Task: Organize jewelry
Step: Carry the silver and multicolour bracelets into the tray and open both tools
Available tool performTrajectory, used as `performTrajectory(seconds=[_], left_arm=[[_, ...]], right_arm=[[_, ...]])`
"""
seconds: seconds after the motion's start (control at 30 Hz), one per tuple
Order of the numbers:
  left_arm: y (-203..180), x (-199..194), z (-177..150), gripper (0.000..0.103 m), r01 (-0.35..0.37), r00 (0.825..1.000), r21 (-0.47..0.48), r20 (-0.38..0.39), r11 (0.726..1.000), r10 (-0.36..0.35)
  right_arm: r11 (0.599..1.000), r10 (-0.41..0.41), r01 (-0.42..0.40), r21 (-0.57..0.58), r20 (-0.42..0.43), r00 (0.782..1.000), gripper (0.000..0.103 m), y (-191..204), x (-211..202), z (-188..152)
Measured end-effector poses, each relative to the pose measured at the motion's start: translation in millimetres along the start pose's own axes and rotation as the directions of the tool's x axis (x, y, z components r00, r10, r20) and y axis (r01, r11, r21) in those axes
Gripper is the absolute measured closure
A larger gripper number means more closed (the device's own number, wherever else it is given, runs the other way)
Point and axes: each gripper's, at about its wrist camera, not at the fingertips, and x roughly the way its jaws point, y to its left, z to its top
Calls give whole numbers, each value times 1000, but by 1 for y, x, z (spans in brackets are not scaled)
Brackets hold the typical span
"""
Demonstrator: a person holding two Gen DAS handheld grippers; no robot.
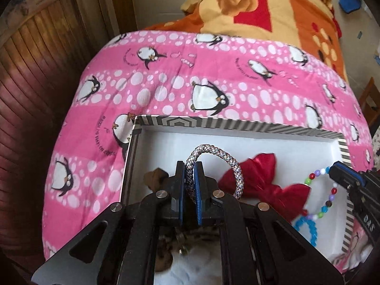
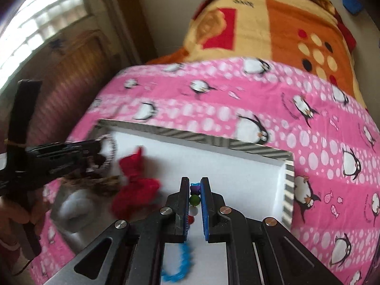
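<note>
A white box (image 1: 237, 140) with a striped rim lies on the pink penguin blanket. My left gripper (image 1: 189, 166) is shut on a braided grey rope bracelet (image 1: 228, 161) and holds it over the box's left part. My right gripper (image 2: 195, 181) is shut on a multicoloured bead bracelet (image 2: 195, 198), which also shows in the left wrist view (image 1: 330, 197), over the box's right side. A red fabric bow (image 1: 258, 178) and a blue bead bracelet (image 1: 308, 230) lie inside the box. The bow (image 2: 135, 185) and blue bracelet (image 2: 180, 266) also show in the right wrist view.
The pink penguin blanket (image 1: 166, 83) covers the bed. An orange and red flowered blanket (image 1: 261, 7) is piled behind it. A wooden panel (image 1: 35, 71) stands at the left. A furry brown and white item (image 2: 78, 197) lies at the box's left end.
</note>
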Motion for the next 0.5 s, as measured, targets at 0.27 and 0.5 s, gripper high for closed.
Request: performTrajectory(seconds=[0.27,0.5], left_arm=[[5,22,3,96,-24,999,-18,-30,1000,24],[7,17,1,87,-29,999,-38,-33,999,27]], right_arm=[[997,-16,18,78,-18,1000,95,-27,23,-3],[995,3,-2,103,-9,1000,67,-22,19,-4]])
